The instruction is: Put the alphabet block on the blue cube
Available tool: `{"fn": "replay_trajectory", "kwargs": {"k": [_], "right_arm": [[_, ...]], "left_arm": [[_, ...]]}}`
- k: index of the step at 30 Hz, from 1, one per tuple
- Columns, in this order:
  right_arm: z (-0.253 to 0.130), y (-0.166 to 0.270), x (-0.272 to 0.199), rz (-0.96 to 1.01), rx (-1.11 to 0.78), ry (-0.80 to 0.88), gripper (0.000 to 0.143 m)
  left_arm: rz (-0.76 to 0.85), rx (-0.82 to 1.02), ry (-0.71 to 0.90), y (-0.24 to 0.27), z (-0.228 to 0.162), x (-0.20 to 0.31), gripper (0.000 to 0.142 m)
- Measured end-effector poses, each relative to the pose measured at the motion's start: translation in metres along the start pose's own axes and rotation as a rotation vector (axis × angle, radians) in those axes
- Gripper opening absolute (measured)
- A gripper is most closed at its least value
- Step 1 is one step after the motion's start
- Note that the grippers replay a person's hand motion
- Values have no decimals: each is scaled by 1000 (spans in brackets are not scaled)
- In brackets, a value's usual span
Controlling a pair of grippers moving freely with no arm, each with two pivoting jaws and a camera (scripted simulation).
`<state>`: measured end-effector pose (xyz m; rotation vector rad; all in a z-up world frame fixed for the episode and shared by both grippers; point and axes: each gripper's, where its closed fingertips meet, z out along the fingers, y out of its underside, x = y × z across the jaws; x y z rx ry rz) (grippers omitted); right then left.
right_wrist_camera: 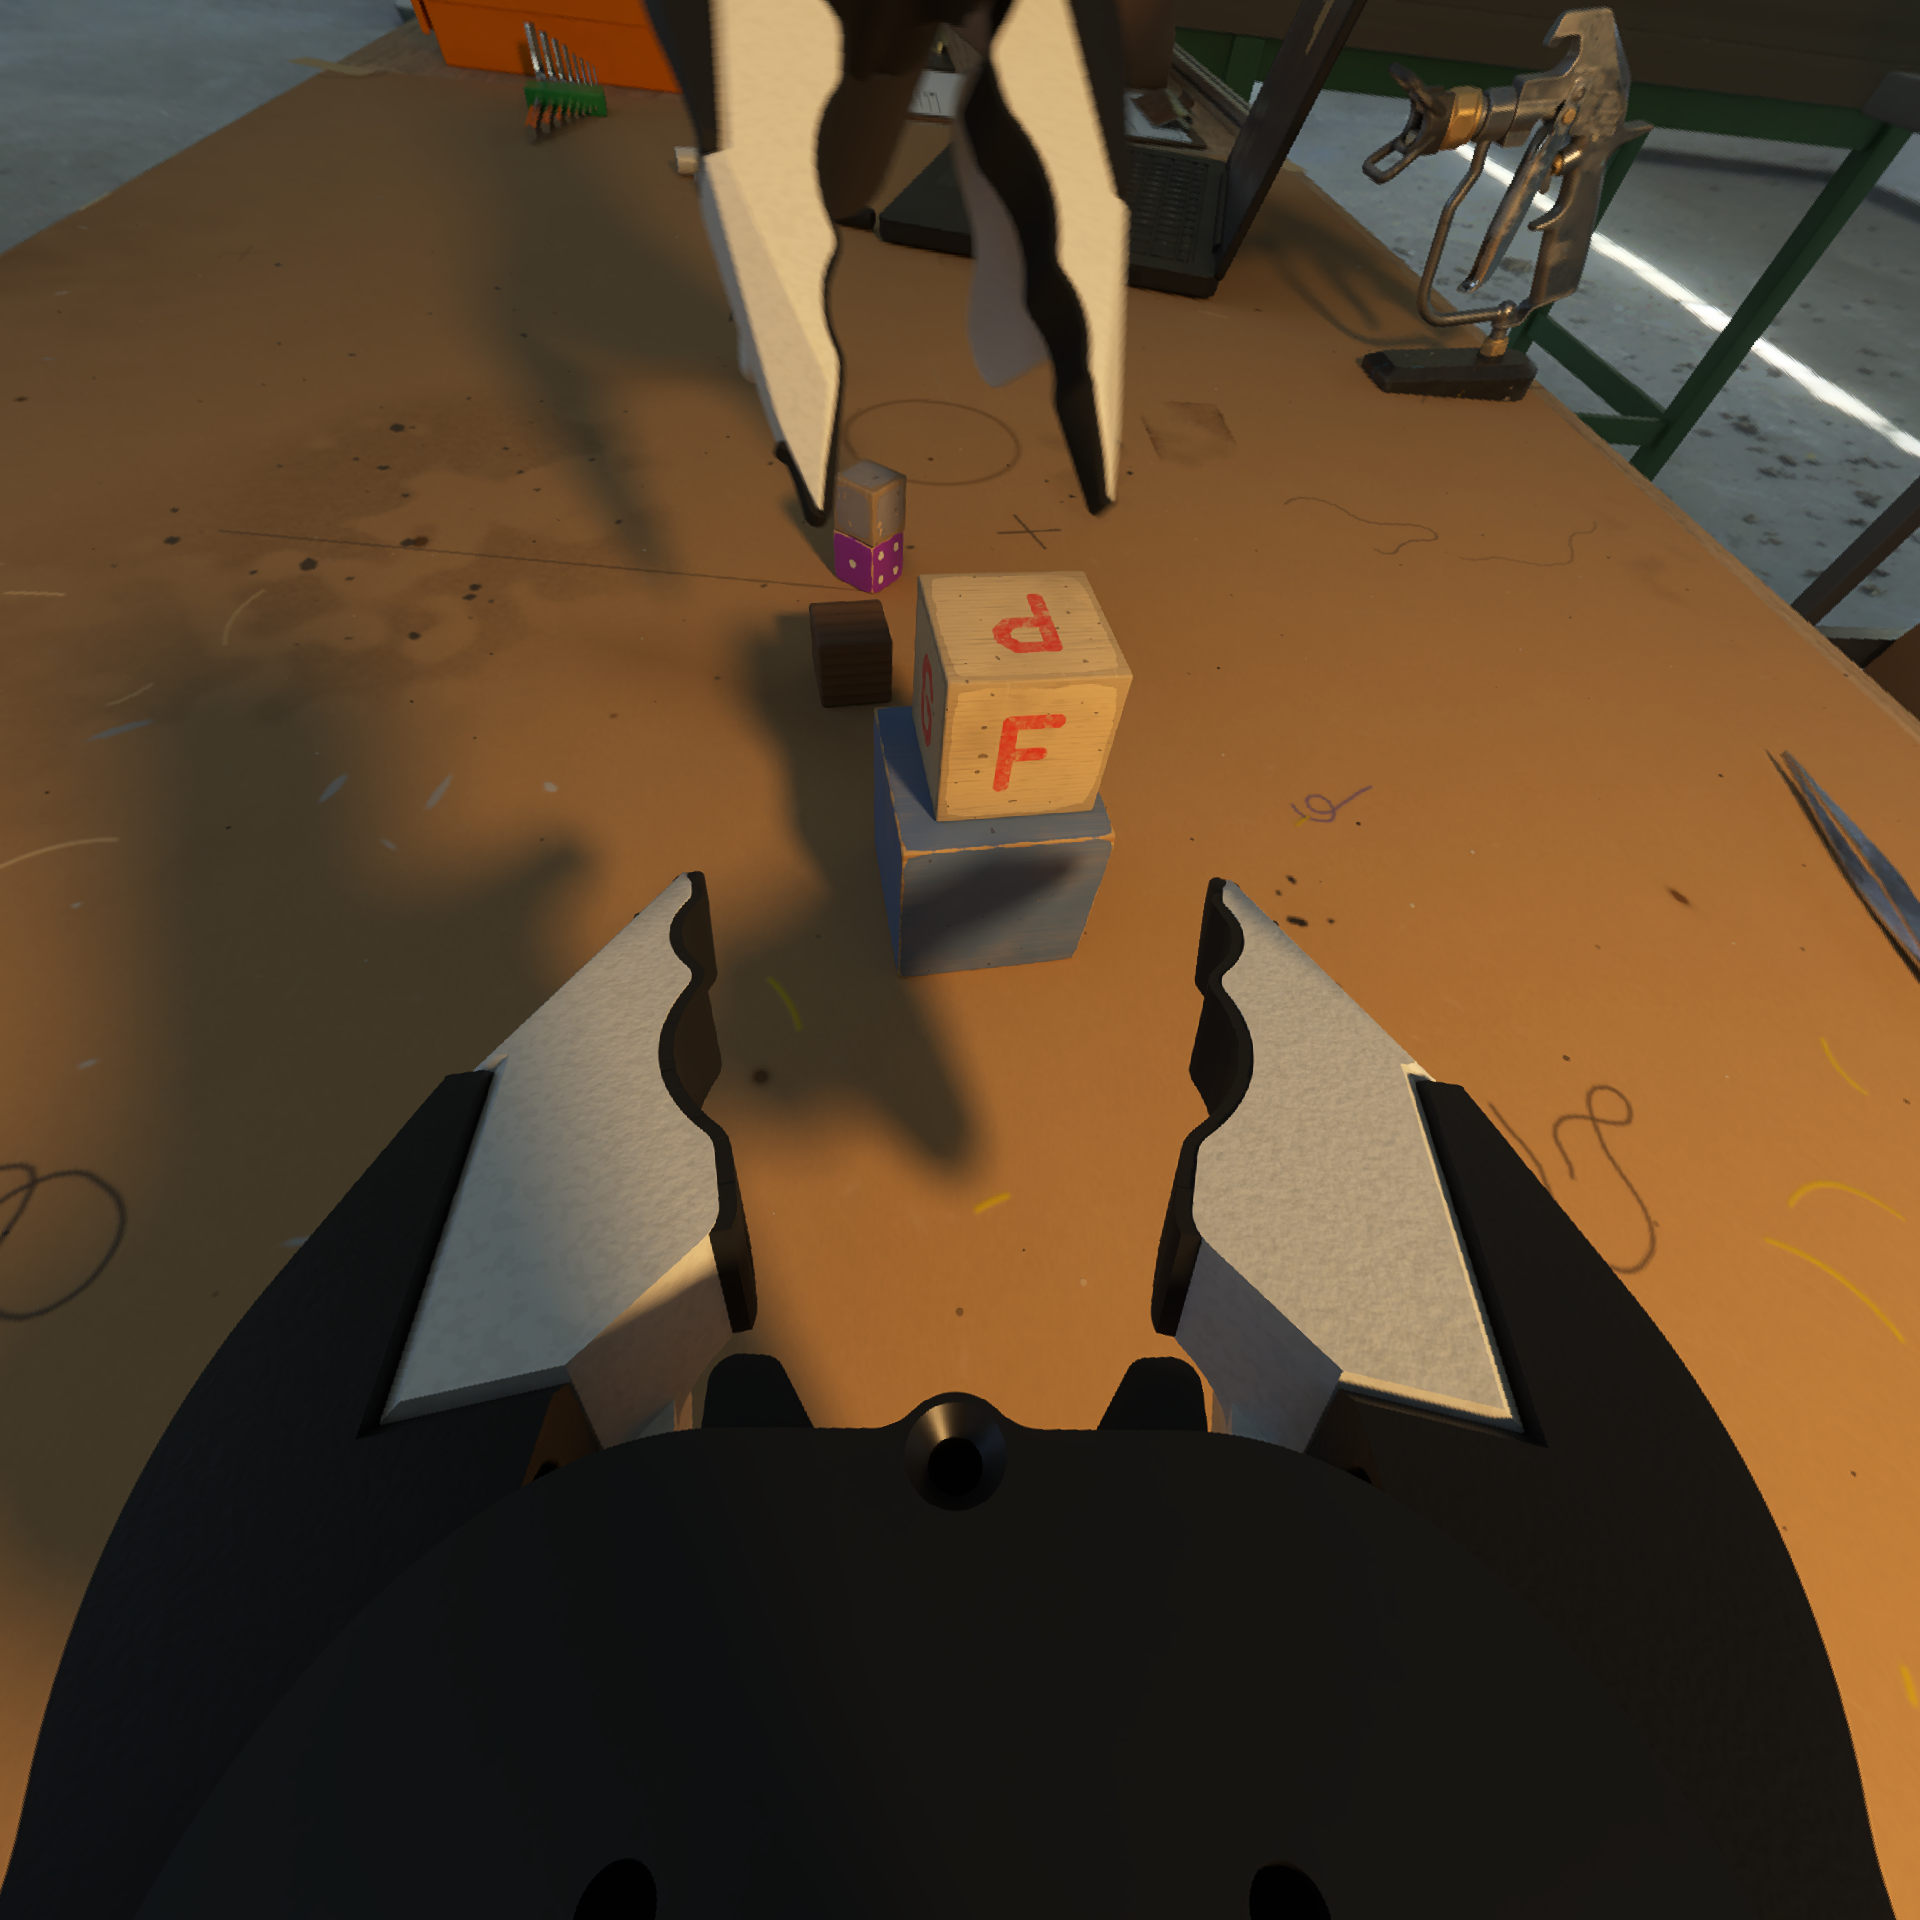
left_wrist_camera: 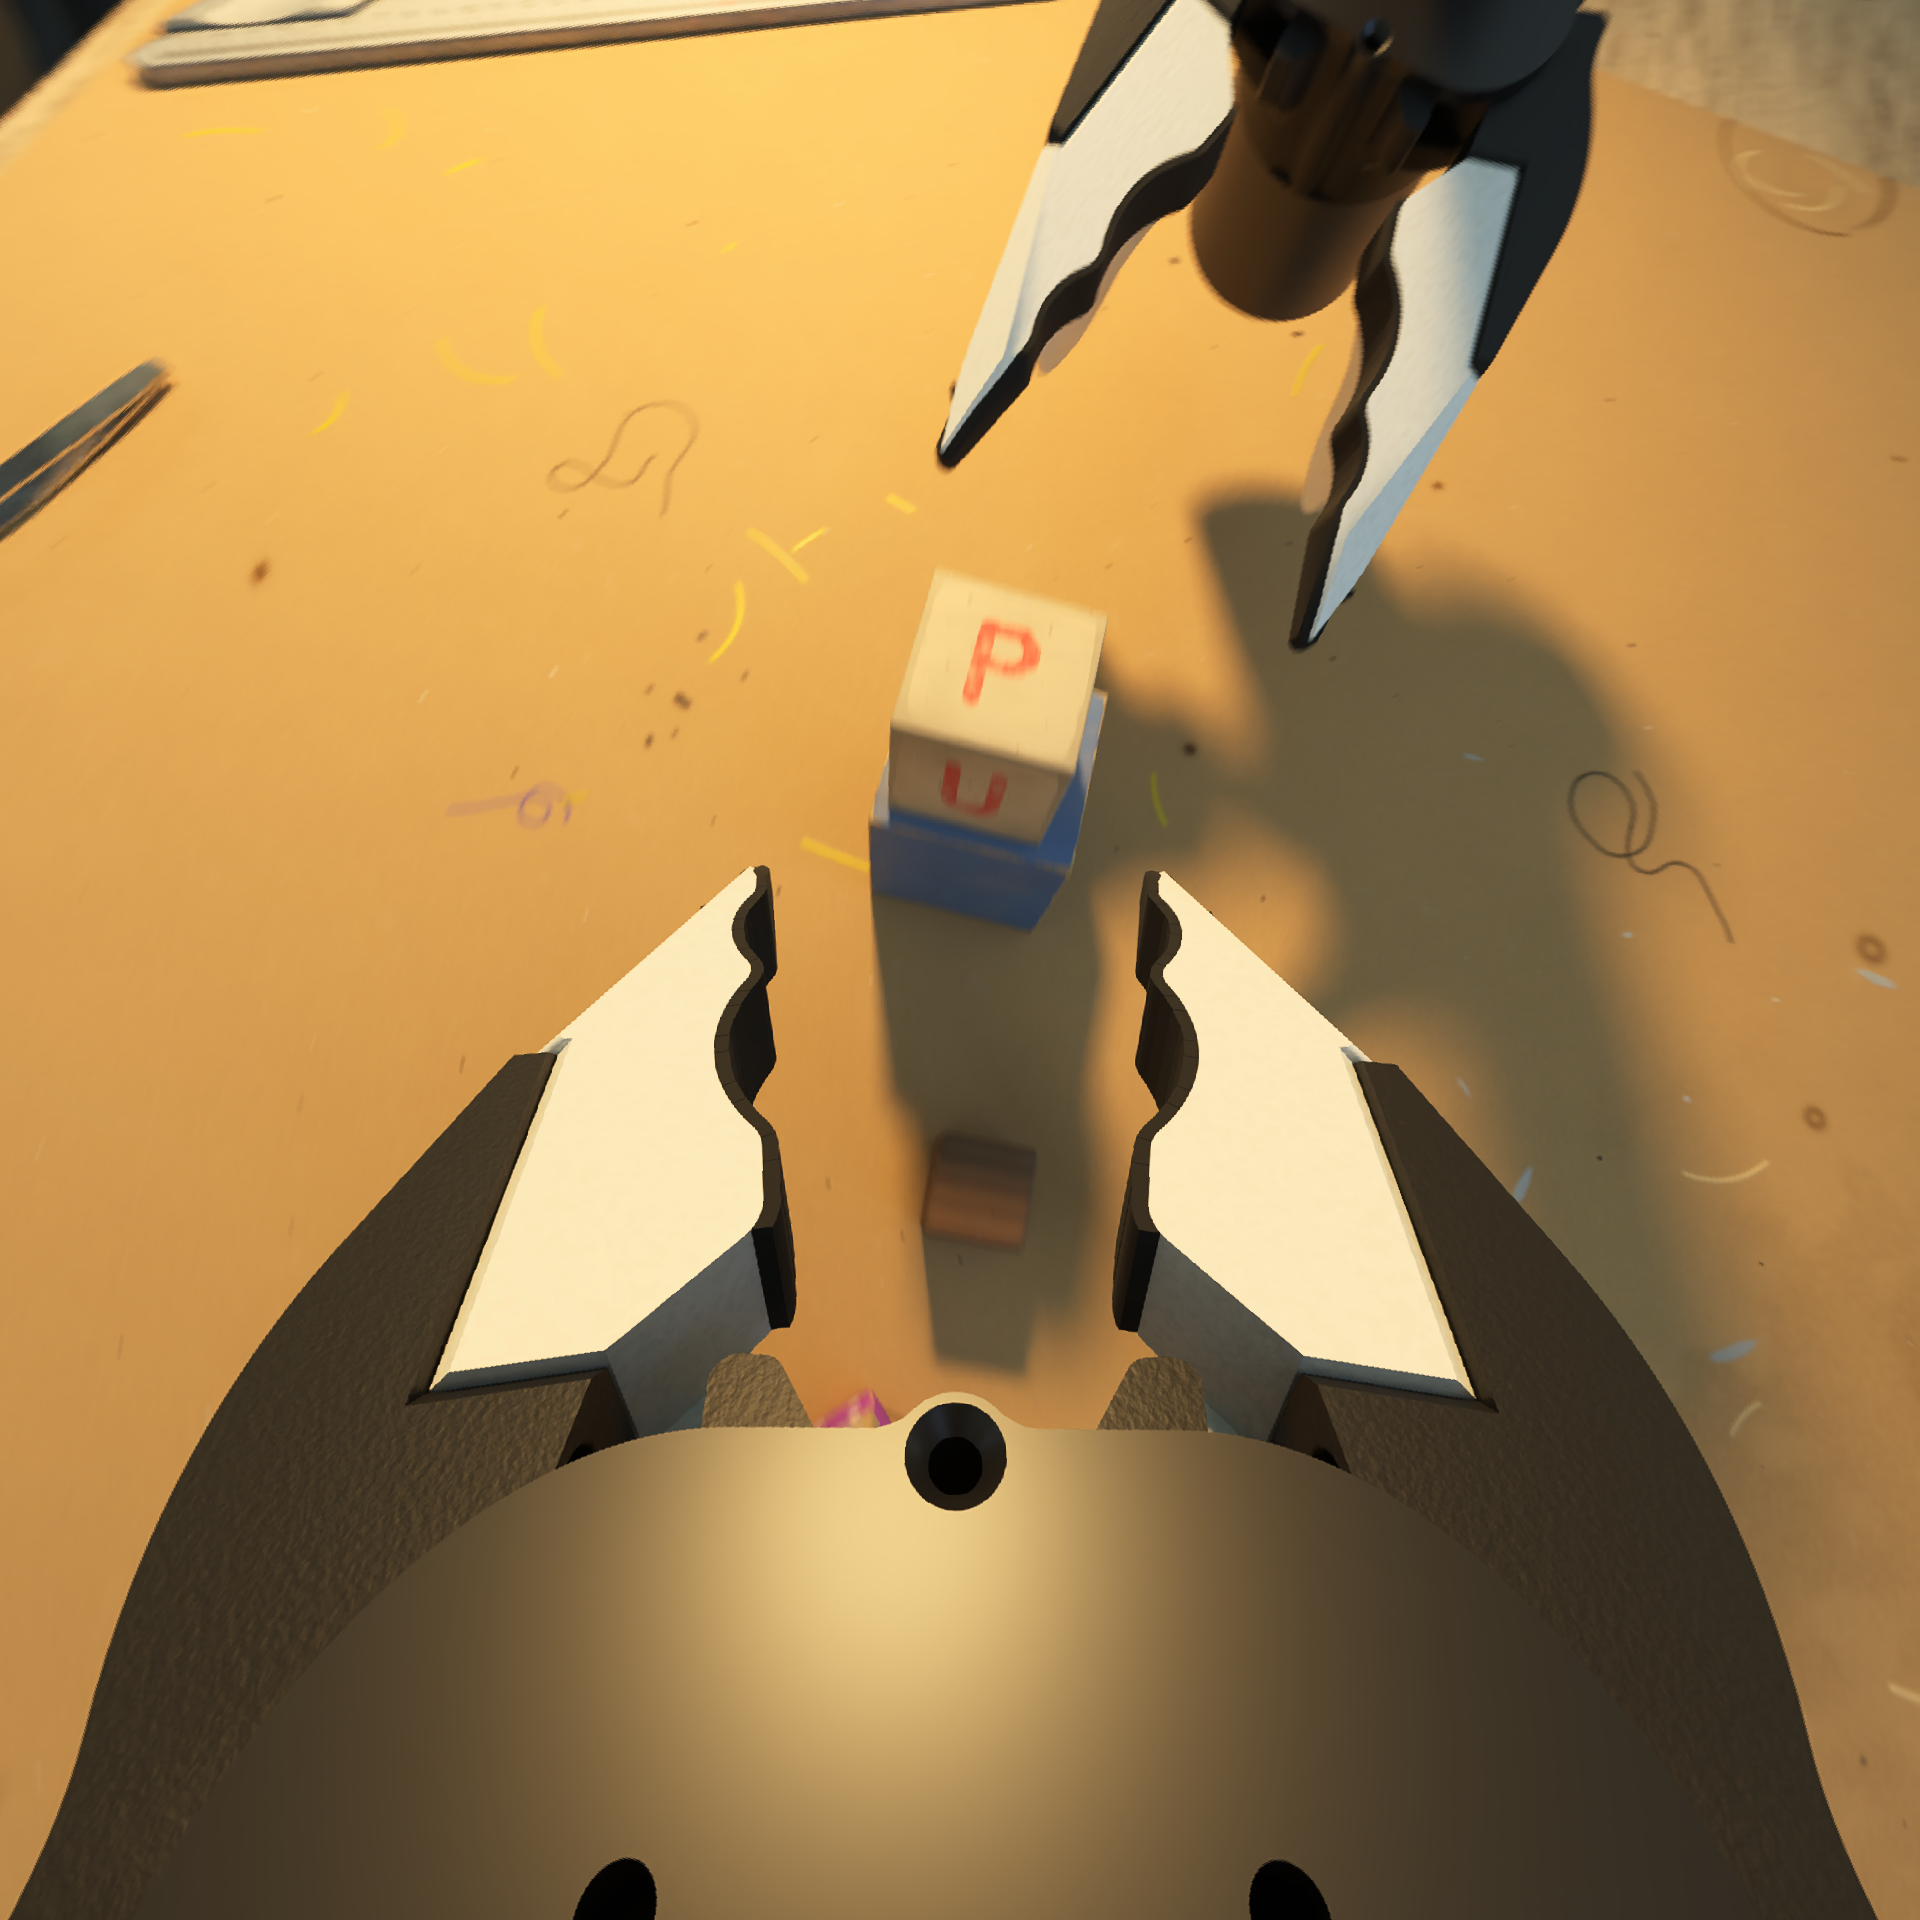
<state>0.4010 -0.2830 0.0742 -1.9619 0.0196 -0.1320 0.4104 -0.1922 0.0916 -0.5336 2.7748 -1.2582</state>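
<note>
One brown board tabletop (right_wrist_camera: 1351, 935), scuffed, with pen scribbles, yellow streaks and dark specks; grey floor shows past its edges, and a green frame (right_wrist_camera: 1756, 301) stands beyond the right edge in the right wrist view.

Containers: one orange box (right_wrist_camera: 551, 36) at the far end; contents hidden. A green holder with a row of metal bits (right_wrist_camera: 563, 88) stands in front of it.

Count of blocks: five.
- alphabet block (right_wrist_camera: 1023, 696), wood with red letters: sits on the blue cube (right_wrist_camera: 992, 904), upright, slightly turned and shifted toward one corner.
- dark brown block (right_wrist_camera: 852, 655): on the table just behind the stack.
- purple die (right_wrist_camera: 869, 562) with a grey block (right_wrist_camera: 871, 502) on top: farther back.

Other items: one metal spray gun (right_wrist_camera: 1507, 177) on a dark base, one flat metal strip (left_wrist_camera: 78, 442) near the edge.

Grippers: two. Left gripper (left_wrist_camera: 956, 883) spread apart, nothing between its fingers, just short of the stack. Right gripper (right_wrist_camera: 956, 894) likewise spread and empty, facing the stack from the opposite side. Neither touches the blocks.
</note>
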Motion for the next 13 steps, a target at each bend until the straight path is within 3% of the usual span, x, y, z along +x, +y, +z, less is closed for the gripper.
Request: {"fn": "replay_trajectory", "kwargs": {"k": [6, 13], "right_arm": [[1, -2, -2, -11, 4, -4, 94], [5, -3, -10, -19, 17, -46, 92]], "left_arm": [[-36, -10, -177, 57, -19, 17, 68], [73, -119, -83, 84, -15, 17, 62]]}}
